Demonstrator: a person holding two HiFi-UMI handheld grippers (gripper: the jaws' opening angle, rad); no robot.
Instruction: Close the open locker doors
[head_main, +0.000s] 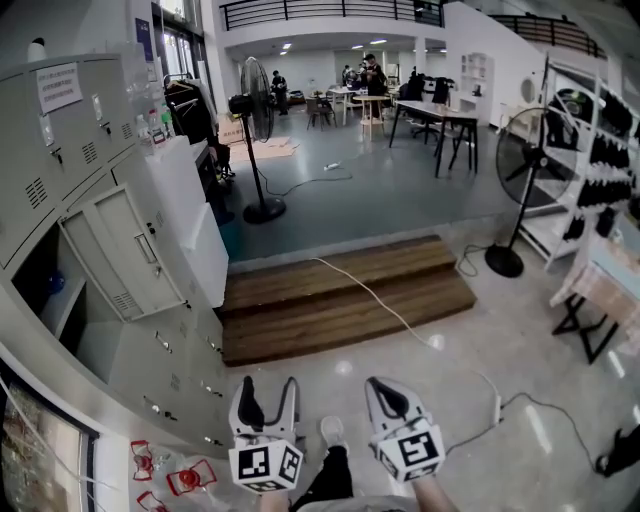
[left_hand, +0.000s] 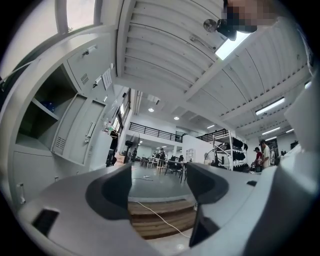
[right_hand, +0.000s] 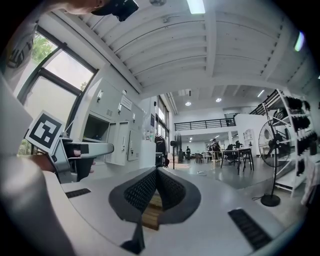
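A bank of grey lockers (head_main: 70, 130) runs along the left of the head view. One grey locker door (head_main: 120, 255) stands swung out from its dark open compartment (head_main: 45, 285). The left gripper view shows the same open door (left_hand: 75, 130) beside the compartment (left_hand: 40, 110). My left gripper (head_main: 268, 388) is low in the head view, open and empty, well short of the lockers. My right gripper (head_main: 385, 390) is beside it, shut with nothing between its pads. In the right gripper view the jaws (right_hand: 156, 172) meet, and the left gripper (right_hand: 75, 152) shows at the left.
A white cabinet (head_main: 190, 215) stands past the open door. A low wooden platform (head_main: 340, 295) with a white cable (head_main: 380, 300) across it lies ahead. Two pedestal fans (head_main: 255, 110) (head_main: 525, 150) stand beyond, a rack (head_main: 600, 150) at right, and a plastic bag (head_main: 180, 475) by my feet.
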